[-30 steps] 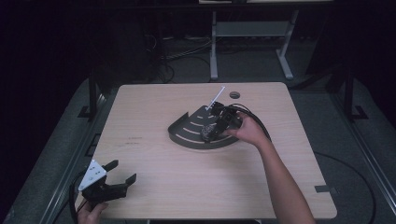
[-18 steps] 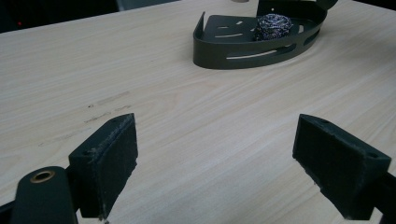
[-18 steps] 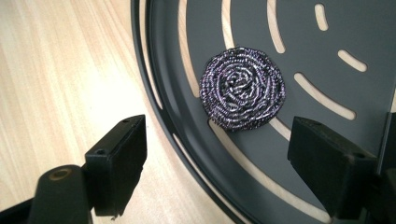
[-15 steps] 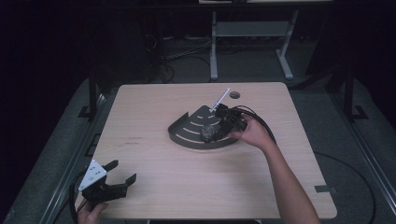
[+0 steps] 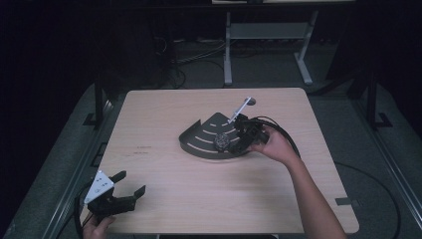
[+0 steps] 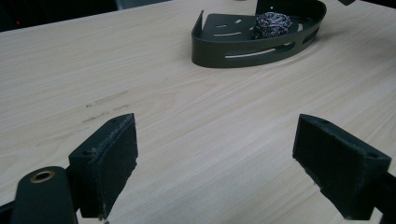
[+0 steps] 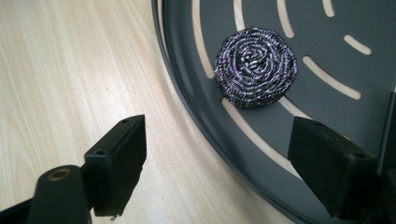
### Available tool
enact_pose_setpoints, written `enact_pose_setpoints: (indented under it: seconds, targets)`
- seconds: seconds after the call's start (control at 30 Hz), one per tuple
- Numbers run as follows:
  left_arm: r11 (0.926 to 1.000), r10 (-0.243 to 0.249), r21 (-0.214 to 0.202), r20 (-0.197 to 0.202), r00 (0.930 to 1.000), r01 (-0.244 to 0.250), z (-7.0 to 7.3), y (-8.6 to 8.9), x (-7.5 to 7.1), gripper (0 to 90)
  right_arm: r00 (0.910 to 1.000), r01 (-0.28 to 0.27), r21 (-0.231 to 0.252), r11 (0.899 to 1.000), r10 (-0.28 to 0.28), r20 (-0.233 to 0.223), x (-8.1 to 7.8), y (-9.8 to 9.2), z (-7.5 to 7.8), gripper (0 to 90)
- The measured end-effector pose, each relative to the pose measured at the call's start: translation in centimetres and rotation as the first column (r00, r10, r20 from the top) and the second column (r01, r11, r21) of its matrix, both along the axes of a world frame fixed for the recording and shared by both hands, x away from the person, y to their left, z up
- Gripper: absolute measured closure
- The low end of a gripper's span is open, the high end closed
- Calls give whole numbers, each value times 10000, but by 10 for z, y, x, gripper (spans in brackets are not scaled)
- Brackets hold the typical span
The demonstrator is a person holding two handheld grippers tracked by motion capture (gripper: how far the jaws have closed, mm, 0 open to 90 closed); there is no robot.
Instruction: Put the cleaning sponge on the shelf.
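Note:
A dark grey quarter-round slotted tray lies at the table's middle. A round steel-wool scourer rests loose in it. My right gripper hovers at the tray's right side, open, with nothing between its pads. In the right gripper view the scourer lies ahead of the jaws on the tray, and the right gripper straddles the tray's curved rim. My left gripper stays open near the front left corner. In the left gripper view the left gripper has bare table between its pads, with the tray and scourer far ahead.
A thin white rod slants from the tray's back corner toward a small dark disc on the table. The right gripper's black cable loops to the right of the hand. Dark floor and a metal stand lie beyond the table.
My right gripper has drawn back a little to the right and toward the person, away from the tray's middle; the scourer now shows in the tray. The left gripper has not moved.

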State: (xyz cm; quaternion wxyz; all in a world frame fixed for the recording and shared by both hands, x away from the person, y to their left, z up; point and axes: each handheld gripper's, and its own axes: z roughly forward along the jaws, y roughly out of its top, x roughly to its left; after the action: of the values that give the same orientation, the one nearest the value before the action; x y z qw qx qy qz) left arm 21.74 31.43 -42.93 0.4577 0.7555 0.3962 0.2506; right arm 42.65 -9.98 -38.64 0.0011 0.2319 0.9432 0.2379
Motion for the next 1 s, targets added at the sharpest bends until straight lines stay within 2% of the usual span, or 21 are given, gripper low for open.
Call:
enact_pose_setpoints:
  seconds: [0.5,0.7,0.93,1.0]
  targets:
    - [10000,-19,0,-50,10000,19,0,-1,0,133,9998,-170,16,9999,170,132,-20,-9,4,183]
    - [10000,-31,10,-53,10000,31,0,-1,0,133,9998,-195,-183,9996,195,-1,-26,-13,1,179]
    - [10000,-49,50,-45,10000,49,0,-2,0,133,9999,-106,20,9999,106,-57,-34,-21,-3,180]
    - [10000,-44,26,-58,10000,44,-1,-2,0,133,9998,-106,-76,9999,104,-188,-35,-22,-5,180]
